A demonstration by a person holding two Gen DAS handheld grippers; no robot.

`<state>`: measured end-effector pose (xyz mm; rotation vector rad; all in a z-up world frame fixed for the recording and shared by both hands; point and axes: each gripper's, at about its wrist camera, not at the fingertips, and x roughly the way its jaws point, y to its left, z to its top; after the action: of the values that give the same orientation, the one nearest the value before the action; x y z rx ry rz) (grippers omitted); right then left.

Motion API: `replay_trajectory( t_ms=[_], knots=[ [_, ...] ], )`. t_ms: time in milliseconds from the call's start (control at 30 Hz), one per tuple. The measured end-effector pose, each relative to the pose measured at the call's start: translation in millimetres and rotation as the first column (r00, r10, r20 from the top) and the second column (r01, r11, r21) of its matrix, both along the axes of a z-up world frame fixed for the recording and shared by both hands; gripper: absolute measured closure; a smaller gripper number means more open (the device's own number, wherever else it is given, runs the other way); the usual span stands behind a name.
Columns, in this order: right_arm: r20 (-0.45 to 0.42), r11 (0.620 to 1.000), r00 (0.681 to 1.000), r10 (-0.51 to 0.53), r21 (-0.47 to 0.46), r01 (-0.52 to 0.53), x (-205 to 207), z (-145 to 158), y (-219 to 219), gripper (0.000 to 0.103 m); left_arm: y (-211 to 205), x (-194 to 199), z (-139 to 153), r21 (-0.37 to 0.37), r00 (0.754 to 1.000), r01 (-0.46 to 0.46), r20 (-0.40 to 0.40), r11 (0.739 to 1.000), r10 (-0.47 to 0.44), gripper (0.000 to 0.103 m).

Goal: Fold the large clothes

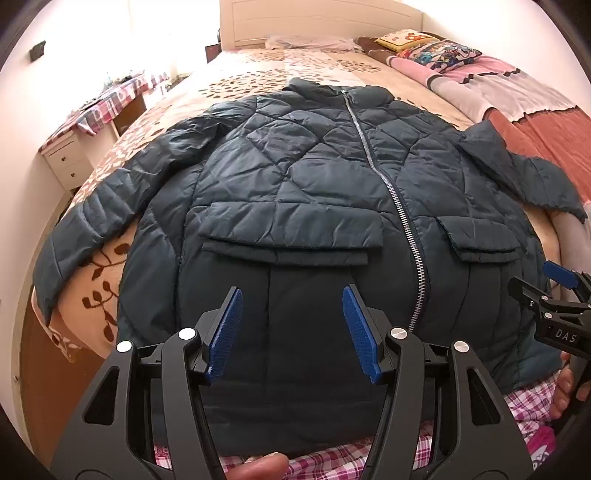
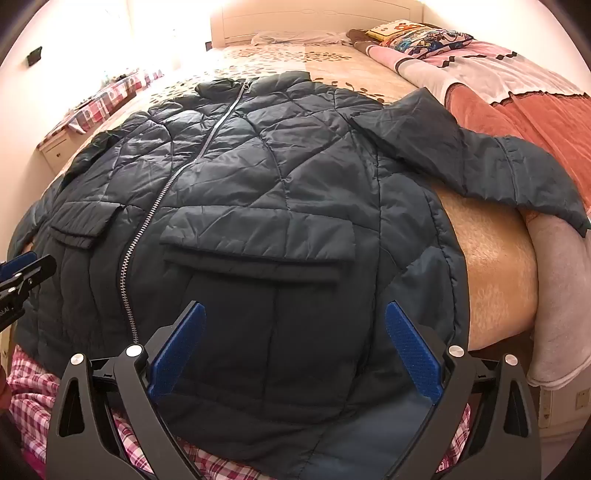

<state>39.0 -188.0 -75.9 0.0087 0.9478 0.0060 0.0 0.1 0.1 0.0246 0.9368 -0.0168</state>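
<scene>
A dark teal quilted jacket (image 1: 295, 166) lies face up and zipped on the bed, collar at the far end, both sleeves spread to the sides. It also shows in the right wrist view (image 2: 288, 177). My left gripper (image 1: 291, 317) is open and empty, above the jacket's lower left panel below a pocket flap (image 1: 291, 229). My right gripper (image 2: 295, 332) is open and empty, above the lower right panel below the other pocket flap (image 2: 258, 236). The right gripper's tip also shows in the left wrist view (image 1: 554, 284), and the left gripper's tip in the right wrist view (image 2: 26, 273).
The bed (image 1: 258, 70) has a beige leaf-print cover and a white headboard (image 1: 321, 18). Pink and rust blankets (image 2: 517, 92) and pillows (image 1: 436, 48) lie along the right side. A white nightstand (image 1: 66, 162) with a checked cloth stands on the left. The person's checked clothing (image 1: 332, 458) is near the hem.
</scene>
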Motion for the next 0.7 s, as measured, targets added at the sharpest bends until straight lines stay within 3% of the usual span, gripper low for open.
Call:
replay_trajectory(
  t_ms=[700],
  knots=[
    [-0.003,1.0,1.0,0.0,0.006,0.0,0.3,-0.8,-0.5,0.008,0.0,0.2,-0.2,0.001,1.0,0.0,-0.006,1.0,0.0,0.046]
  ],
)
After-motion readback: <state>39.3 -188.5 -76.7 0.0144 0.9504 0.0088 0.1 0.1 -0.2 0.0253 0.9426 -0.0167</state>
